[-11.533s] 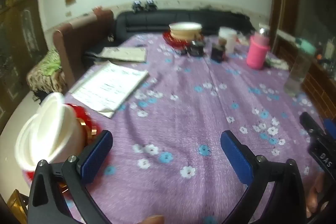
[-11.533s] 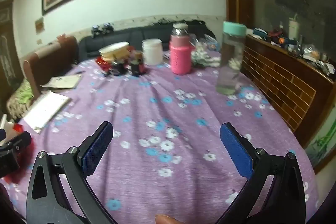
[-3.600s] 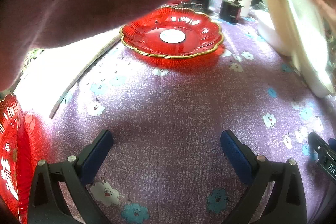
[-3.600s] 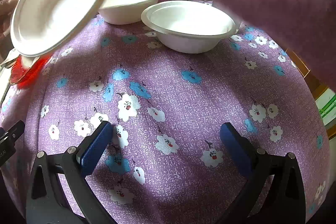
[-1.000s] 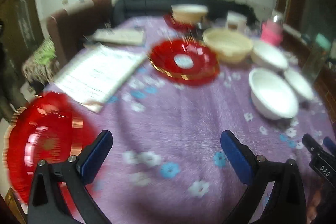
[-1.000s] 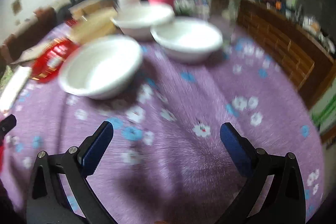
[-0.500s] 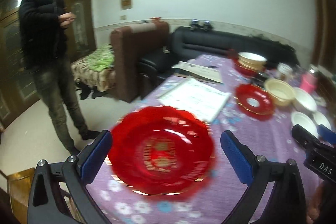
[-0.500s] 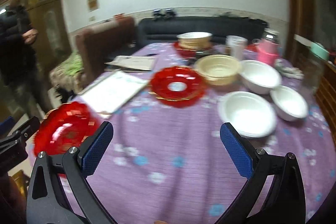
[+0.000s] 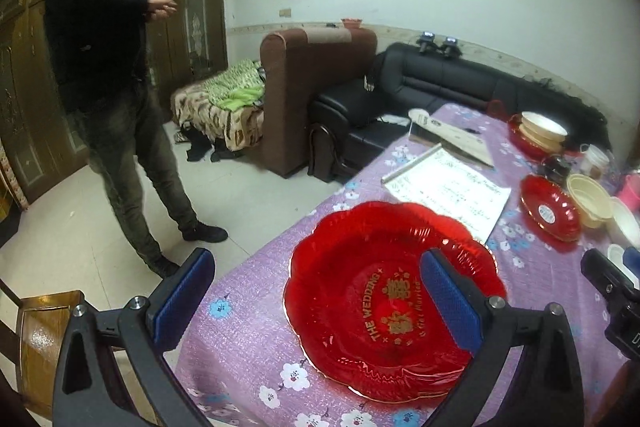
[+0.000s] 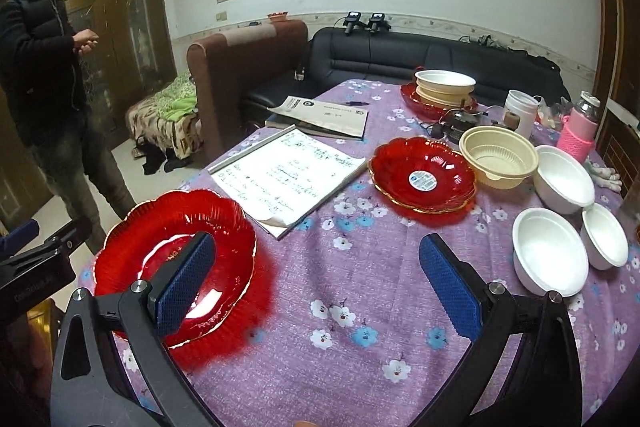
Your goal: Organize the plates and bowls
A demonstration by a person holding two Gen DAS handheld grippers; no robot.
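Two grippers are up over the purple flowered tablecloth point(image 10: 360, 291), and neither holds anything. Largest item first: the cloth-covered table carries all the crockery, with an open notebook point(image 10: 288, 179) lying between the two red plates. The near red plate point(image 9: 384, 299), scalloped and lettered in gold, sits at the table's near left corner, close to the edge; the second red plate point(image 10: 422, 179) lies well apart from it, further along, just beside a cream bowl point(image 10: 498, 157). Three white bowls follow on the right: one large bowl point(image 10: 564, 179) beyond, one point(image 10: 548, 255) nearer, and a small bowl point(image 10: 604, 235) touching or almost touching the latter. A further stack of cream bowls on a red plate point(image 10: 442, 89) stands at the far end. My left gripper point(image 9: 316, 307) has its jaws wide apart, hovering above the near red plate with its right pad over the plate's middle and its left pad out past the table edge. My right gripper point(image 10: 320, 287) is likewise spread wide and empty, aimed at bare cloth. Assessment: sorting has not begun in earnest; the step in hand is the first pickup. The next move, in my judgement, calls for lowering the left gripper onto the near plate's rim, closing on that thin edge, and carrying it onto the second red plate.
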